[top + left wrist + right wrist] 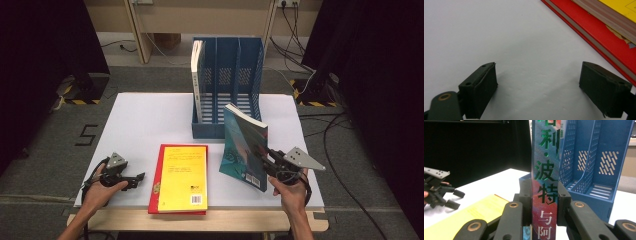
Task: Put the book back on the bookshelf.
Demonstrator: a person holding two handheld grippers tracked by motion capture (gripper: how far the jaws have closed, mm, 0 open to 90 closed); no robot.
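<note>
Teal book point(244, 147) upright, clamped in the right gripper point(263, 156); two more books: yellow book point(183, 177) flat, white book point(197, 80) in the file rack point(235, 75). Left gripper point(134, 179) rests open, empty, on the counter point(140, 120).

A white counter point(145, 120) carries a blue file rack point(250, 75) with 3 slots at its far side, and 1 white book point(197, 80) stands upright in the rack's left slot. Nearer the front edge, a yellow book point(183, 177) lies flat on a red book point(156, 180). Grey floor surrounds the counter, with cables point(330, 125) trailing at the right.
</note>
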